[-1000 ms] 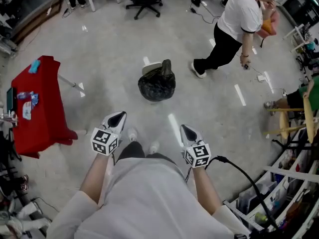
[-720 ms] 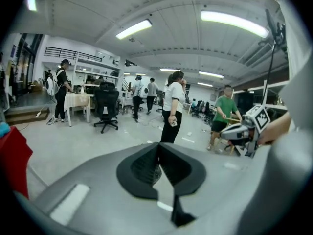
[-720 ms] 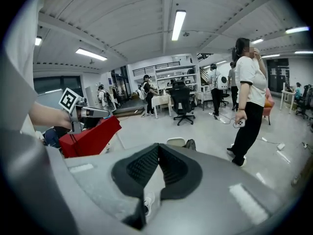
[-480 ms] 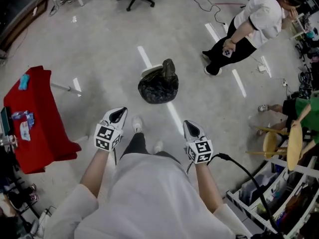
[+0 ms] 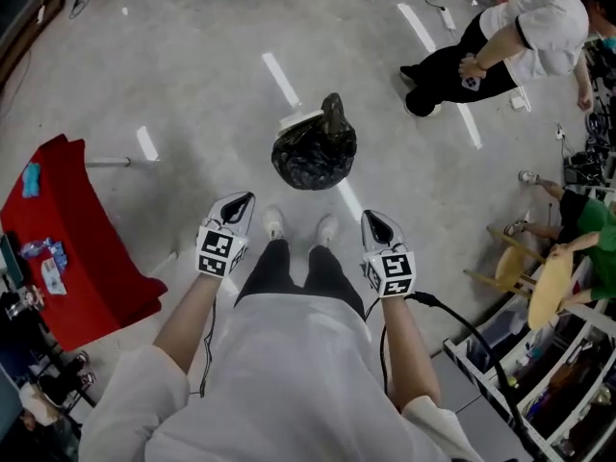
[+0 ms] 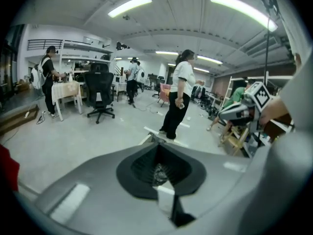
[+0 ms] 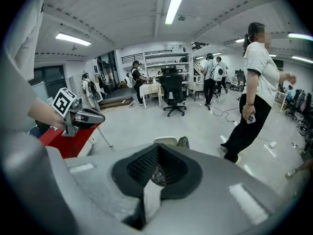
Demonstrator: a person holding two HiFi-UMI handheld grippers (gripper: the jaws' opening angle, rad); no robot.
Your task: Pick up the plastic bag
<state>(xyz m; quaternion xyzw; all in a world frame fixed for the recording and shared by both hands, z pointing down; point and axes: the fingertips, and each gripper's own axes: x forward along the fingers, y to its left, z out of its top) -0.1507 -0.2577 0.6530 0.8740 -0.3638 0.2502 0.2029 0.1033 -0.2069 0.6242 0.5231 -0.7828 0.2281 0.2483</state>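
A black plastic bag (image 5: pixel 314 154), knotted at the top, stands on the grey floor ahead of the person's shoes. A white lid-like object (image 5: pixel 299 121) lies just behind it. My left gripper (image 5: pixel 243 200) is held at waist height, short and left of the bag, its jaws shut with nothing in them. My right gripper (image 5: pixel 370 218) is level with it, short and right of the bag, also shut and holding nothing. In the right gripper view the bag's knot (image 7: pixel 184 142) peeks over the shut jaws (image 7: pixel 159 147). The left gripper view's jaws (image 6: pixel 156 140) hide most of the bag.
A table with a red cloth (image 5: pixel 77 229) stands at the left. A person in a white shirt (image 5: pixel 525 32) stands at the far right. A wooden stool (image 5: pixel 539 282) and shelving (image 5: pixel 539 383) are at the right. An office chair (image 6: pixel 99 94) stands farther back.
The wearer has stepped forward, so the bag now lies closer ahead of both grippers. The bystander has shifted toward the upper right. Both grippers stayed shut.
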